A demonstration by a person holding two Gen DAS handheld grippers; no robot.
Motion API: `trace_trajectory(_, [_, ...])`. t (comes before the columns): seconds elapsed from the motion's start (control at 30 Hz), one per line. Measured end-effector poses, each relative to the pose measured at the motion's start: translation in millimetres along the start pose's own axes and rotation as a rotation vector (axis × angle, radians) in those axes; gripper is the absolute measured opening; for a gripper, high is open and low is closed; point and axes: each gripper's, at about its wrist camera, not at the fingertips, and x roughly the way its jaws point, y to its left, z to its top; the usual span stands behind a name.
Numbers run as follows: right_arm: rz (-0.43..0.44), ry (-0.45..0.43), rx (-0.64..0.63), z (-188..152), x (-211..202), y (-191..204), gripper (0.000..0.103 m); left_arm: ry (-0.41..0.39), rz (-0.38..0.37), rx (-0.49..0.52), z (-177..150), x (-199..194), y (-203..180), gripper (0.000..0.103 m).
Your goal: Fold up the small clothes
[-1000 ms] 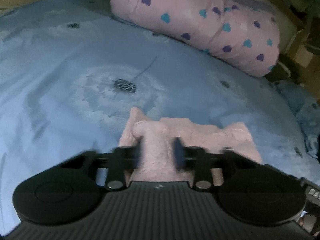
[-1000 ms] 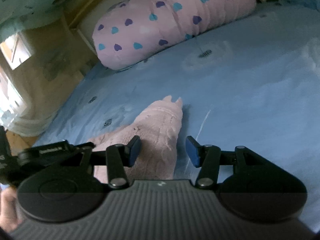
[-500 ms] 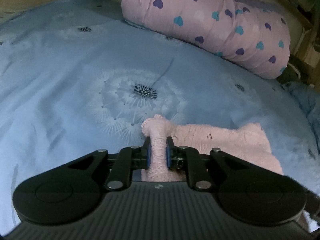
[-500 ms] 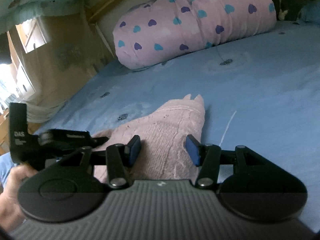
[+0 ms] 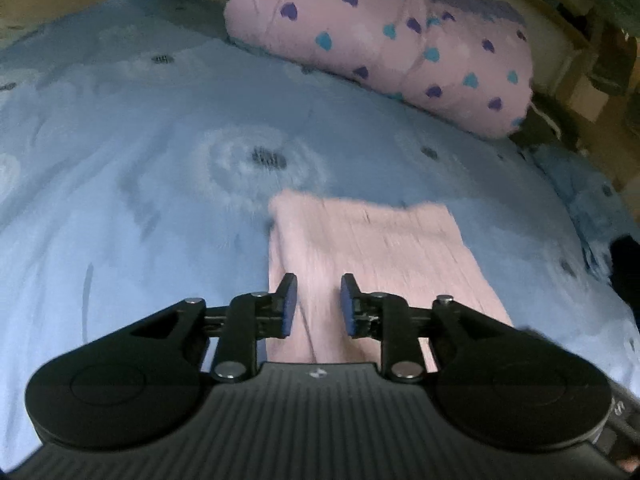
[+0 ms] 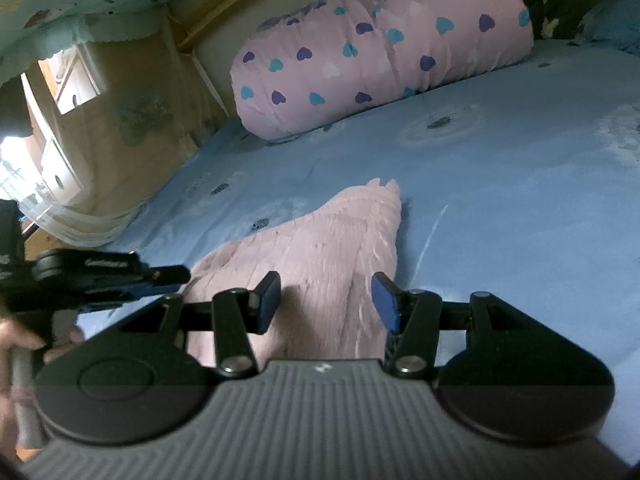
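Left claw (image 5: pixel 318 300): jaws apart, nothing clamped; they have just been opening, and the pink knit garment (image 5: pixel 376 248) lies flat beneath and beyond the blue pads, not pinched between them.
Garment position: lying on the blue bed sheet (image 5: pixel 120 200), near edge of the bed, well short of the heart-print bolster (image 5: pixel 380 44) at the far side.
Garment long axis: in the left wrist view it runs away from the claw, near to far, with a folded edge along its left side.
Right claw (image 6: pixel 326 300): jaws apart, empty, hovering above the garment's near right portion.
Nearer hand: both sit over the garment; the left claw (image 6: pixel 160 276) shows at the garment's left corner.
Next move, judged: close on a near edge and carry it towards the far edge.
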Motion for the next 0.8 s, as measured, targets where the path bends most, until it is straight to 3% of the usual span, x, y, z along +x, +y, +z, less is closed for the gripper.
trace_trajectory(0.2, [-0.030,-0.024,-0.026,-17.3,-24.8,5.7,0.054,0.044,-0.034,0.026,-30.7,-21.0,-7.5,0.040])
trace_trajectory(0.47, [-0.080,-0.021,-0.106,-41.1,-39.9,8.9,0.054,0.054,-0.014,0.038,-50.9,-8.2,-12.1,0.048])
trace_trajectory(0.8, [-0.108,0.045,-0.191,-56.8,-16.3,14.5,0.054,0.023,-0.016,0.060,-58.8,-4.9,-16.9,0.051])
